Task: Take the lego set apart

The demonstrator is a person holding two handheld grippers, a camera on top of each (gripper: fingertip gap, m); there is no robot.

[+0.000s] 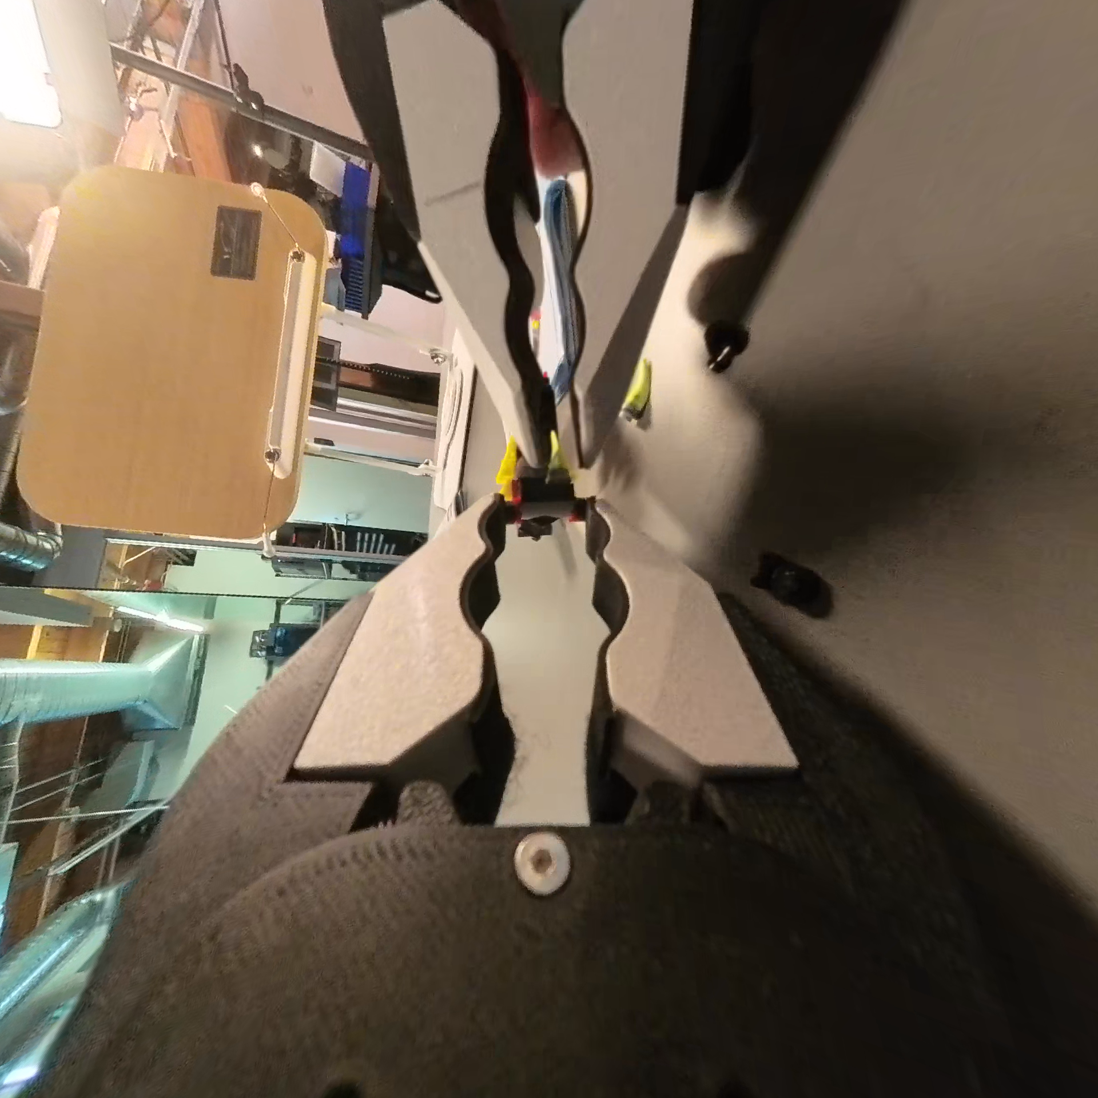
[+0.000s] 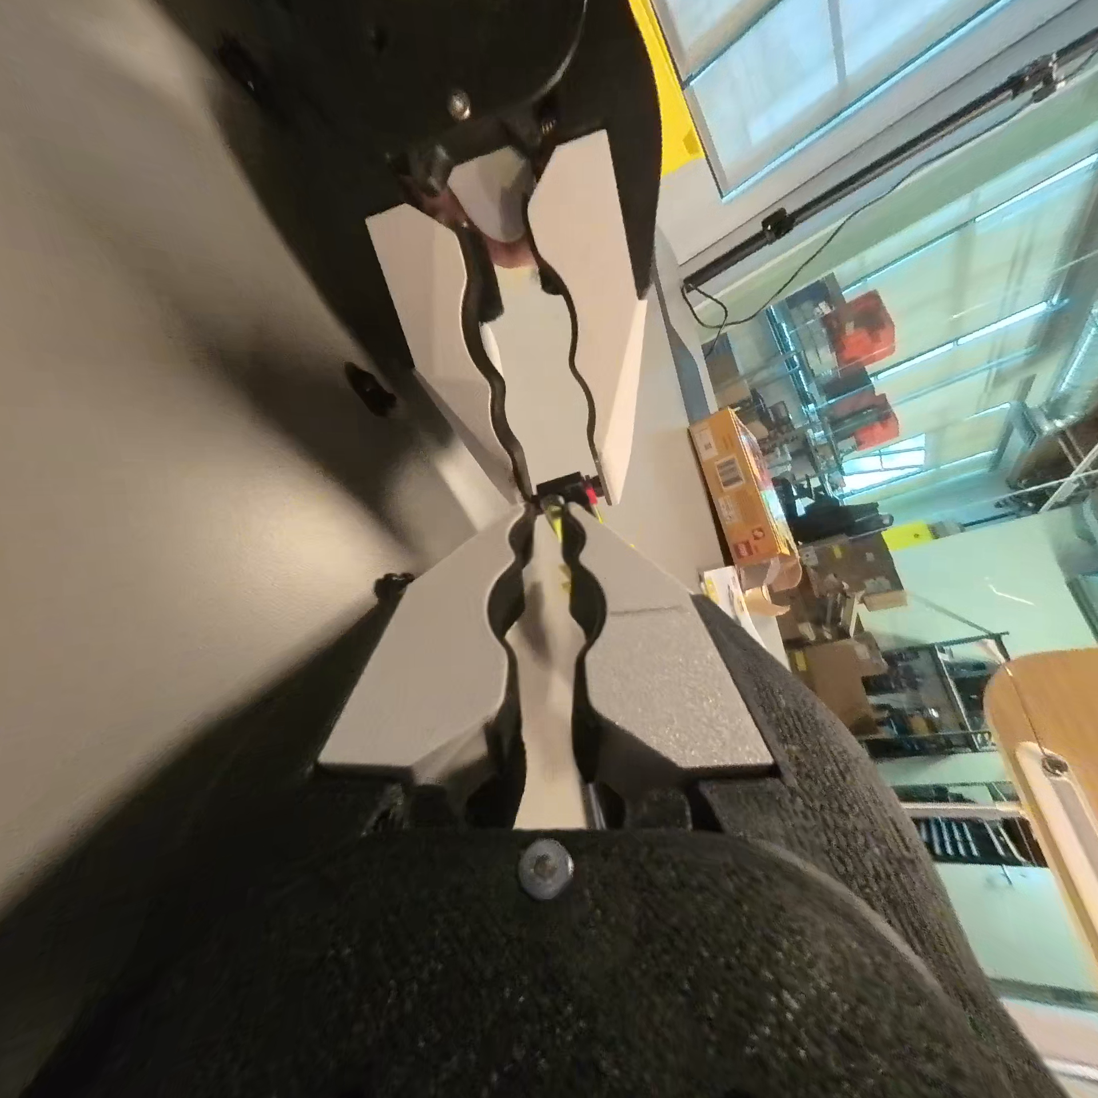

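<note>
The left tool (image 1: 545, 505) and the right tool (image 1: 555, 457) meet tip to tip above the surface (image 1: 950, 416), both closed on the lego set (image 1: 543, 502) between them. Loose pieces (image 1: 787, 579) lie on the surface beside them.

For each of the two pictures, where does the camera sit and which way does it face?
Left wrist view: on the left claw, looking along its grey fingers at the lego piece held at the tips; the right claw meets it from above.
Right wrist view: on the right claw, facing the left claw; a cardboard box stands behind.
Shared: both claws, tip to tip on the lego piece, beside the grey table.
</note>
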